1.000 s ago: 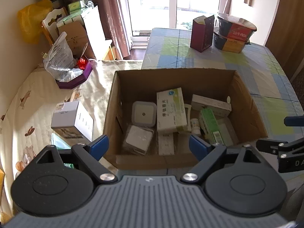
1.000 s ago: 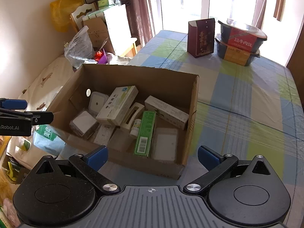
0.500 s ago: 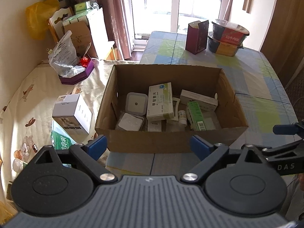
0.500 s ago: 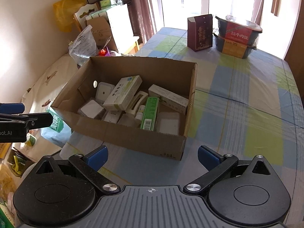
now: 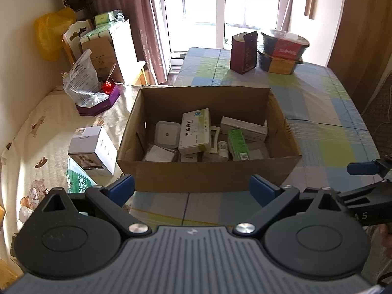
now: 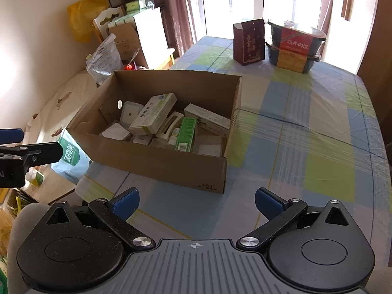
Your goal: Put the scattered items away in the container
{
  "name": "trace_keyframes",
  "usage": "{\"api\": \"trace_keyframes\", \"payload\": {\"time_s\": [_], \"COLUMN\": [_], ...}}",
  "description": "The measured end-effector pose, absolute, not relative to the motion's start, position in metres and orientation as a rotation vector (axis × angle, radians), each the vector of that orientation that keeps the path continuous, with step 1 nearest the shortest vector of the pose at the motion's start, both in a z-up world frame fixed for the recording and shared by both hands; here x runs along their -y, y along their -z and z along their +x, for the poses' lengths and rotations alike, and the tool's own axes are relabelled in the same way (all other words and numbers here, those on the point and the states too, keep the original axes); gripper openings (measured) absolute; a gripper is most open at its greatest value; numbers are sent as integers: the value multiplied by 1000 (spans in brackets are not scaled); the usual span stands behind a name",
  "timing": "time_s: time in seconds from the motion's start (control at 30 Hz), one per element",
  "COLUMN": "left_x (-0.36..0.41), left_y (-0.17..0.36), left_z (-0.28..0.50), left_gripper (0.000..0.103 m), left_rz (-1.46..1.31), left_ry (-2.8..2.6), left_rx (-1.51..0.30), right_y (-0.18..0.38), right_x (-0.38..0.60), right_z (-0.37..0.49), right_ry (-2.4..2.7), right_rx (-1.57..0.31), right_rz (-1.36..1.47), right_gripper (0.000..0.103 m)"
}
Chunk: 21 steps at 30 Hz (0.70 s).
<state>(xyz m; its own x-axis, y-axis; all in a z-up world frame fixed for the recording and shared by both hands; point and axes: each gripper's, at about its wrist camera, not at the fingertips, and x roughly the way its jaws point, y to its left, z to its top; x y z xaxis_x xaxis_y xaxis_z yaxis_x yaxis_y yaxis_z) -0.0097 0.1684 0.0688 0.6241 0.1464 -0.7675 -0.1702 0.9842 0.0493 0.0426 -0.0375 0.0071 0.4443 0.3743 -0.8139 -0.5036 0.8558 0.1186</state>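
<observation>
An open cardboard box [image 5: 208, 176] [image 6: 171, 164] stands on the checked table and holds several small items: white medicine boxes, a green box [image 5: 236, 144] [image 6: 186, 134], a small bottle and square white cases. My left gripper [image 5: 192, 191] hangs open and empty just in front of the box's near wall. My right gripper [image 6: 196, 202] is open and empty too, short of the box's near right corner. Each gripper shows at the edge of the other's view.
Left of the box lie a white carton [image 5: 91, 150] and a green-and-white bag [image 5: 78, 181] [image 6: 71, 158] on a cream cloth. A purple tray with a plastic bag [image 5: 83, 85] sits further back. A dark red box [image 6: 248, 41] and stacked food bowls [image 6: 295, 46] stand at the table's far end.
Both grippers have drawn back from over the box toward me, so the box now looks smaller and farther. Both stayed open and empty. The box contents have not moved.
</observation>
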Motion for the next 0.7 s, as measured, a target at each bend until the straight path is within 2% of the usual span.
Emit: {"api": "trace_keyframes", "payload": {"time_s": [0.7], "left_x": [-139], "left_y": [-76], "left_z": [-39], "left_gripper": [98], "left_rz": [-30], "left_ry": [-145], "left_rx": [-837], "right_y": [-19], "right_x": [66], "right_z": [20], "right_ry": [-517], "right_rx": [-946], "right_rz": [-85], "right_gripper": [103]}}
